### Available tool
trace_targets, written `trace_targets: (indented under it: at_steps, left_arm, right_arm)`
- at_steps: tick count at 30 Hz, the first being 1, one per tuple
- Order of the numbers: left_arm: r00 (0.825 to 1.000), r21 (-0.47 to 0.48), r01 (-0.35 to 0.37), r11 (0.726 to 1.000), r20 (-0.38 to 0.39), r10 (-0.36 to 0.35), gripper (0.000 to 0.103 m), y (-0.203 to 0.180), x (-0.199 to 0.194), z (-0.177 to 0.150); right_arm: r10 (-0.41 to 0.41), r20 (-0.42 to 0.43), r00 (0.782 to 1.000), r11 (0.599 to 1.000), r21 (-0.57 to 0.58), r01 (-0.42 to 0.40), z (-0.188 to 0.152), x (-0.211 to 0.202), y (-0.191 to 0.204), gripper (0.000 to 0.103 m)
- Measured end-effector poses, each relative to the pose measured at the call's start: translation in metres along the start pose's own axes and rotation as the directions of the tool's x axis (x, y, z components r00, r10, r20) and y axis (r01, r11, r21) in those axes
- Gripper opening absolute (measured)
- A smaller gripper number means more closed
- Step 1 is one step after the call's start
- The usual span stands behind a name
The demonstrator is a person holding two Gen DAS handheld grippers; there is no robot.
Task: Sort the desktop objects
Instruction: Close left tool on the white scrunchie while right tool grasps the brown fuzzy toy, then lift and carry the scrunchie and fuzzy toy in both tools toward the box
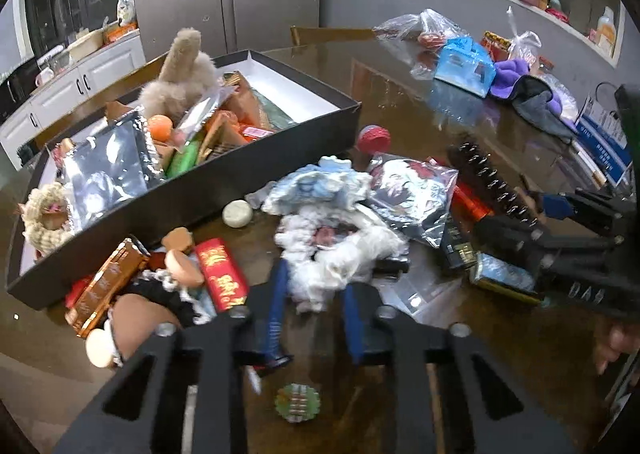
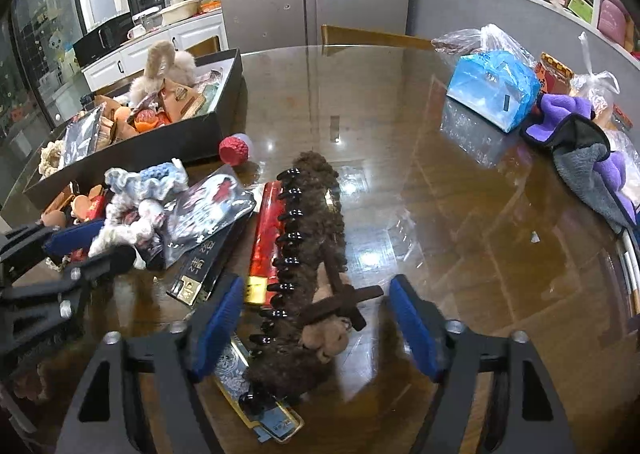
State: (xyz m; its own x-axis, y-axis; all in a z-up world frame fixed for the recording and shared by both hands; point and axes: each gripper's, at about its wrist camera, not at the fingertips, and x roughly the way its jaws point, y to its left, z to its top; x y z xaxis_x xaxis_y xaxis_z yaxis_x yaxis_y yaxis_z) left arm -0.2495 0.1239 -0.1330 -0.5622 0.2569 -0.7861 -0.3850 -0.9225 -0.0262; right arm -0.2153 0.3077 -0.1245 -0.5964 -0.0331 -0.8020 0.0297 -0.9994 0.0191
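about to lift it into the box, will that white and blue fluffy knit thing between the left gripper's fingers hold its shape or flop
The white and blue fluffy knit thing looks soft and crumpled, so it will probably sag around the left gripper. It seems light for its bulk. Loose loops might drag the silver foil bag that it lies against.

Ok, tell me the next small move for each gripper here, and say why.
Probably lift the left gripper straight up: its blue pads look closed on the white fluffy crocheted piece, and the black box it likely belongs in sits just beyond. The right gripper should finish closing first, since its pads straddle the brown fuzzy hair clip without yet touching it.
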Motion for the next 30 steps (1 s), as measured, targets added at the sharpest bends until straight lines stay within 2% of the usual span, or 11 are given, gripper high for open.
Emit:
trace_targets:
  at_steps: [1,2,3,7,17,30]
  left_arm:
    - [1.000,-0.001,0.002,1.000,0.000,-0.002,0.021,0.001,0.000,0.000]
    - [1.000,-0.005,0.007,1.000,0.001,-0.007,0.019,0.002,0.001,-0.001]
    - [1.000,-0.008,0.009,1.000,0.002,-0.009,0.013,0.002,0.001,-0.001]
    - [1.000,-0.019,0.017,1.000,0.004,-0.017,0.011,0.004,0.001,-0.001]
    - [0.999,0.012,0.044,0.999,0.030,-0.045,0.011,-0.001,-0.014,0.001]
    - [0.996,-0.014,0.058,0.998,0.063,-0.057,0.011,0.006,-0.031,0.002]
  right_arm:
    - [0.007,0.003,1.000,1.000,0.006,-0.007,0.000,-0.001,-0.001,0.057]
    - [0.019,0.005,1.000,1.000,0.014,-0.019,0.001,-0.002,-0.003,0.053]
    - [0.030,0.005,1.000,0.999,0.021,-0.031,0.001,-0.003,-0.003,0.052]
    - [0.039,0.015,0.999,0.999,0.035,-0.039,0.000,-0.005,-0.005,0.048]
    - [0.044,0.078,0.996,0.996,0.080,-0.050,0.002,-0.021,-0.017,0.046]
    - [0.070,0.124,0.990,0.992,0.097,-0.083,0.005,-0.034,-0.015,0.046]
